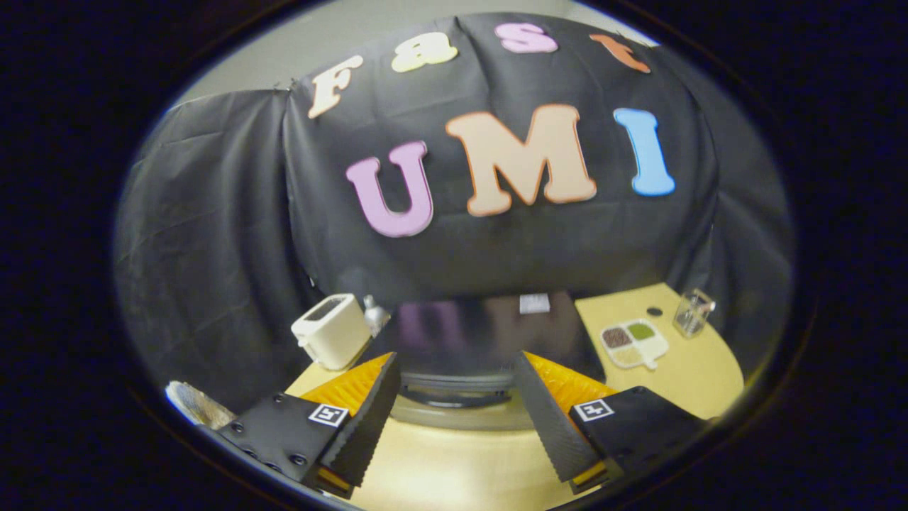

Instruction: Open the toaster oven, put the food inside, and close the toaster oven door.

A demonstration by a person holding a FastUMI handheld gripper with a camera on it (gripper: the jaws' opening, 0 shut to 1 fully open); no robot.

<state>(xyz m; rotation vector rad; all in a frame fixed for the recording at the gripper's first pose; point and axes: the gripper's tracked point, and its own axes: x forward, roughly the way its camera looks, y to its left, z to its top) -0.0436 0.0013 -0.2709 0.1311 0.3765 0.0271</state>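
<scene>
Here gripper [454, 419] gapes before toaster oven [461, 341].

table: pale wood top [454, 468]
toaster: white slot toaster [331, 331], far left on the table
divided dish: white [633, 343], far right, holding brown, green and pale fillings
clear container: [693, 312], just right of the dish

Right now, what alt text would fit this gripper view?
The hand-held gripper is open, its fingers spread just before the shiny toaster oven on a wooden table. A white toaster stands left, a divided snack dish right.
</scene>
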